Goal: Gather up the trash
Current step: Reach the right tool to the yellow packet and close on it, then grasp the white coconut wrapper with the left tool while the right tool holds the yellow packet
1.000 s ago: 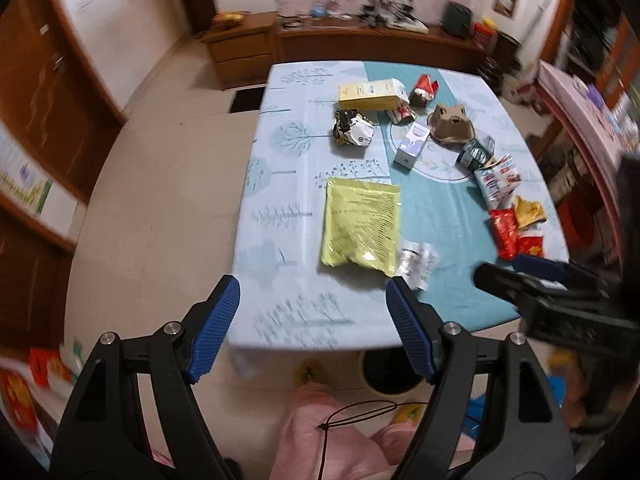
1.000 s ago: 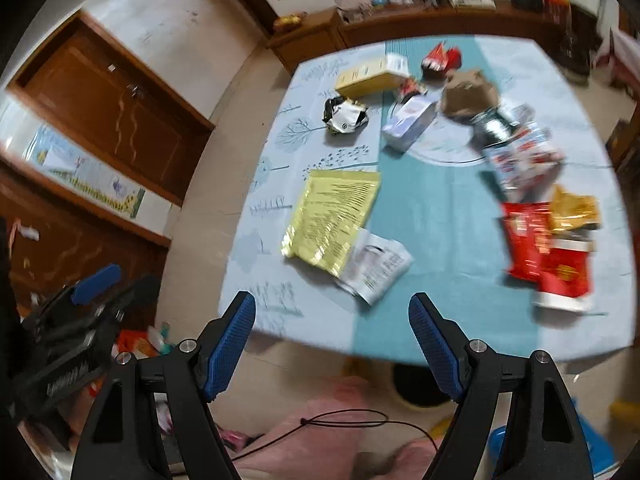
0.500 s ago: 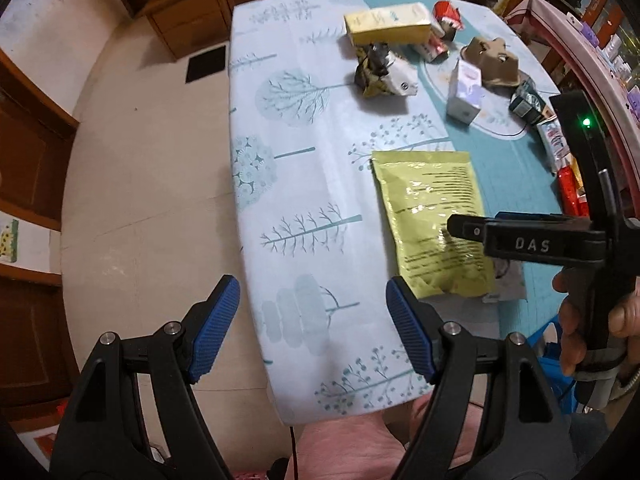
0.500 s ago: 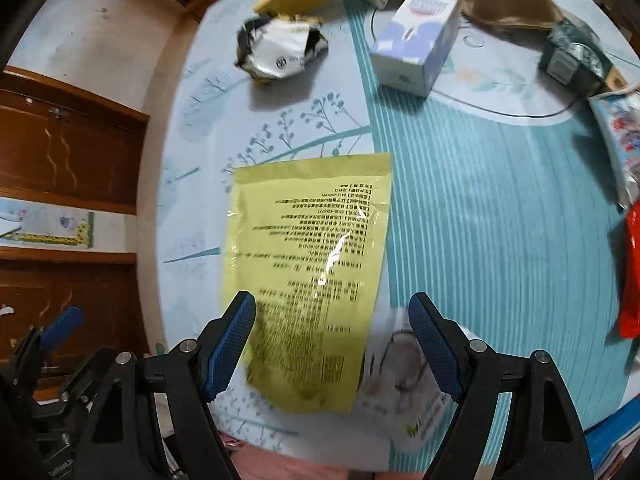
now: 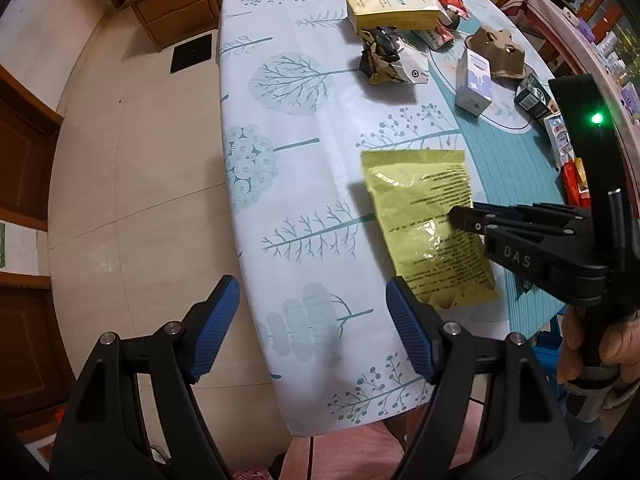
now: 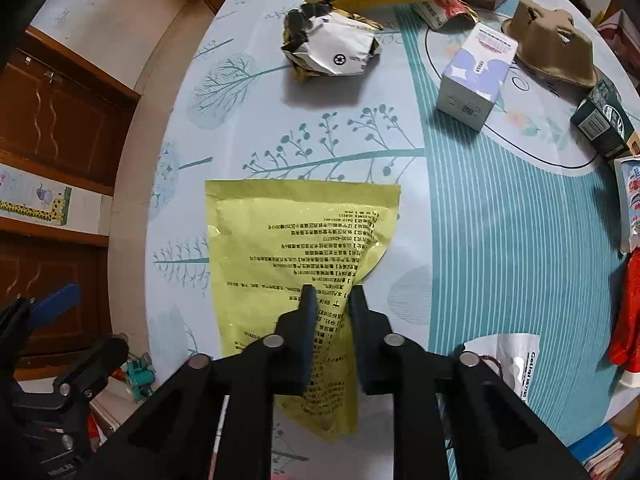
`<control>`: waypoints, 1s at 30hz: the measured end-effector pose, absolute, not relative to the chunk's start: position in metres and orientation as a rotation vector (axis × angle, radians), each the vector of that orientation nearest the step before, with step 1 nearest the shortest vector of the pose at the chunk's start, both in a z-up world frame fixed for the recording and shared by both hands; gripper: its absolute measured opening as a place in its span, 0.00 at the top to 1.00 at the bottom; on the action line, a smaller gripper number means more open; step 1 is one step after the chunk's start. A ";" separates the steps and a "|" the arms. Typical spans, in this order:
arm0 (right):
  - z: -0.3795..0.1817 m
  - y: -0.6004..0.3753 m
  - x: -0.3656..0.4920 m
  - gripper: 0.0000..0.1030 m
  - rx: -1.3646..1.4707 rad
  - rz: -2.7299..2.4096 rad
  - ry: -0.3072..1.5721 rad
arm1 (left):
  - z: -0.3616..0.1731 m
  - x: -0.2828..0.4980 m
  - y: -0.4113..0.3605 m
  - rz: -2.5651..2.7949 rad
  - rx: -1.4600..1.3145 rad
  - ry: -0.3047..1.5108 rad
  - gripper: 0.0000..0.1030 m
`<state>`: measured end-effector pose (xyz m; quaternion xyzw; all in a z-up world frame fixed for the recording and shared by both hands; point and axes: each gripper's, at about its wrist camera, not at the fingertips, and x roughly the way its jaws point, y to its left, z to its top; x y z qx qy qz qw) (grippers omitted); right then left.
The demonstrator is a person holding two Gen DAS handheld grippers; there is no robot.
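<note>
A large yellow-green pouch (image 6: 280, 248) lies flat on the tablecloth near the front edge; it also shows in the left wrist view (image 5: 424, 216). My right gripper (image 6: 332, 300) is shut on the pouch, pinching its middle into a ridge; in the left wrist view it (image 5: 456, 214) reaches in from the right. My left gripper (image 5: 312, 320) is open and empty, held over the table's front left edge. A crumpled white and black wrapper (image 6: 332, 52) and a small white and purple box (image 6: 472, 76) lie farther back.
A yellow carton (image 5: 392, 10), a brown paper tray (image 6: 548, 52), a dark green box (image 6: 604, 124), red snack packets (image 6: 628, 312) and a white plastic wrapper (image 6: 508, 360) lie on the table (image 5: 288, 184). Wooden cabinets (image 5: 176, 4) stand behind; floor lies to the left.
My right gripper has come down and closed on the yellow-green pouch, bunching it. My left gripper has stayed open and shifted slightly closer to the table's left side.
</note>
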<state>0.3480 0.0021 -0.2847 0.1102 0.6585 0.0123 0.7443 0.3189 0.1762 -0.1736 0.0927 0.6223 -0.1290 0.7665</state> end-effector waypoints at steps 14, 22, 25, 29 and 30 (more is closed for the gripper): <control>-0.202 -0.058 0.270 0.94 0.454 -0.117 1.295 | -0.146 0.299 0.134 -0.457 0.255 1.289 0.29; -0.168 -0.167 0.144 0.94 0.644 -0.441 1.172 | -0.162 0.282 0.058 -0.677 0.279 1.342 0.29; -0.171 -0.194 0.105 0.94 0.712 -0.513 1.159 | -0.173 0.276 0.029 -0.724 0.293 1.368 0.29; -0.186 -0.215 0.064 0.94 0.783 -0.584 1.158 | -0.189 0.274 -0.004 -0.730 0.282 1.422 0.29; -0.190 -0.220 0.053 0.94 0.799 -0.596 1.161 | -0.193 0.274 -0.011 -0.720 0.268 1.440 0.29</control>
